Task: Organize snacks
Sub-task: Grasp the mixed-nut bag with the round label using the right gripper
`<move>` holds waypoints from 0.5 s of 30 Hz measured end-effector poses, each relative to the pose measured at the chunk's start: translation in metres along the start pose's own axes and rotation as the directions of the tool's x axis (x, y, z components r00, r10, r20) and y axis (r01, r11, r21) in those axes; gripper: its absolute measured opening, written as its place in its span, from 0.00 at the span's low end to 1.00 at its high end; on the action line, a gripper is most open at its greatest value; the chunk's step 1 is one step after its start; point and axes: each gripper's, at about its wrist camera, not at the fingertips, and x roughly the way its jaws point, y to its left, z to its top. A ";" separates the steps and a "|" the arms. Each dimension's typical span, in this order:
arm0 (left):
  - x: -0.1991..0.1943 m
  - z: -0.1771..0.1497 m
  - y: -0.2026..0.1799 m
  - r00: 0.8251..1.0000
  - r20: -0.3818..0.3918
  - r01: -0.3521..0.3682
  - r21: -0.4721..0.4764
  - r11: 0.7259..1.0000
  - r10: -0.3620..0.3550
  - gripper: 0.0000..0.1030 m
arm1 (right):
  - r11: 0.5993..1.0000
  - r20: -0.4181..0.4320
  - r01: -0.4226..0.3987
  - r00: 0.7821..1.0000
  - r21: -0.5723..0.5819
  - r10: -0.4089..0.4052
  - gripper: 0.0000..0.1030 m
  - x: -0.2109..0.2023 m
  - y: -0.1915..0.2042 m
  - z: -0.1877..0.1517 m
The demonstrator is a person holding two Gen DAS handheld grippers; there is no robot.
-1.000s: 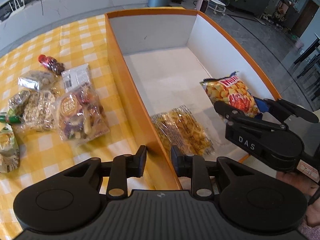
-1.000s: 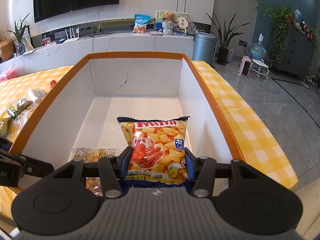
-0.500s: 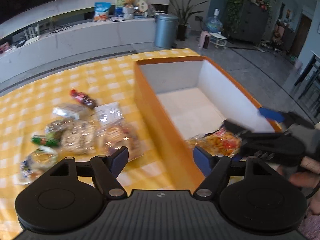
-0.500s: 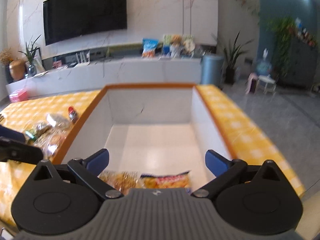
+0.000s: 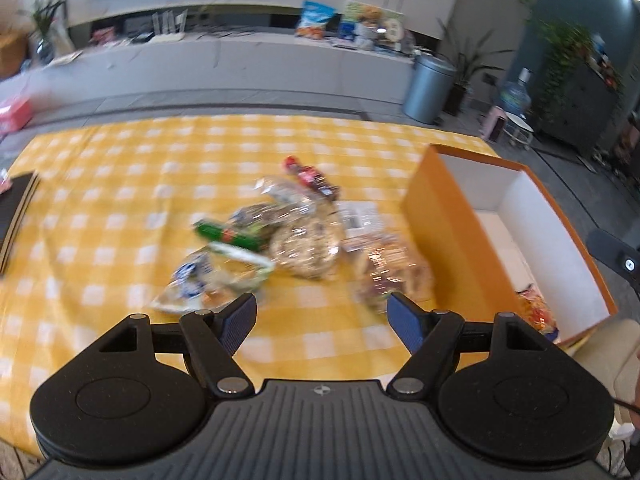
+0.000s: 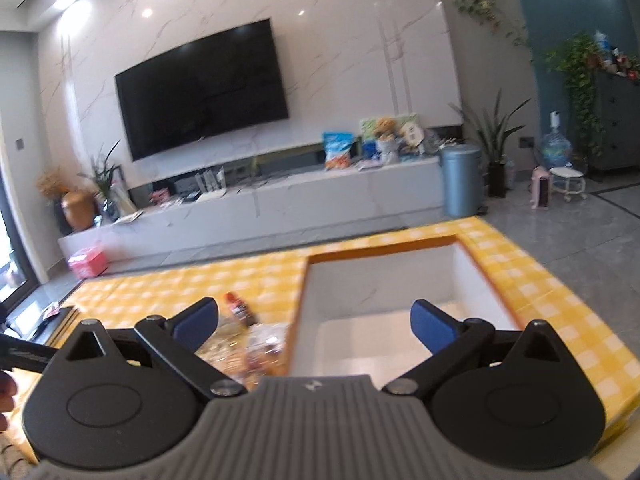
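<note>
Both your grippers have swung off the box [image 5: 448, 216] toward the table [image 5: 100, 184], jaws just sprung wide and empty, chip bag [image 5: 536, 312] dropped inside; the loose snacks [image 5: 304, 240] beside the wall are light, crinkly, slippery, so pinch a seam, approaching from the open left.

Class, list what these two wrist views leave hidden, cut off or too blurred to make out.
- Left wrist: snack pile blurred; labels unreadable.
- Left wrist: chip bag in the box, partly hidden by its wall.
- Right wrist: box floor near end hidden by the right gripper.
- Right wrist: left gripper cut by the edge.
</note>
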 end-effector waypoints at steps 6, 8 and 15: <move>0.005 -0.013 0.035 1.000 -0.009 -0.030 -0.058 0.998 0.029 0.85 | 0.999 -0.067 -0.031 0.997 0.006 0.032 0.97 0.010 0.038 -0.014; 0.010 -0.016 0.049 1.000 -0.012 -0.027 -0.120 0.992 0.026 0.85 | 0.999 -0.105 -0.044 0.994 0.000 0.044 0.93 0.018 0.050 -0.023; 0.027 -0.024 0.089 0.999 -0.041 -0.010 -0.273 0.962 -0.001 0.85 | 0.992 -0.220 -0.030 0.975 -0.126 0.001 0.63 0.045 0.089 -0.050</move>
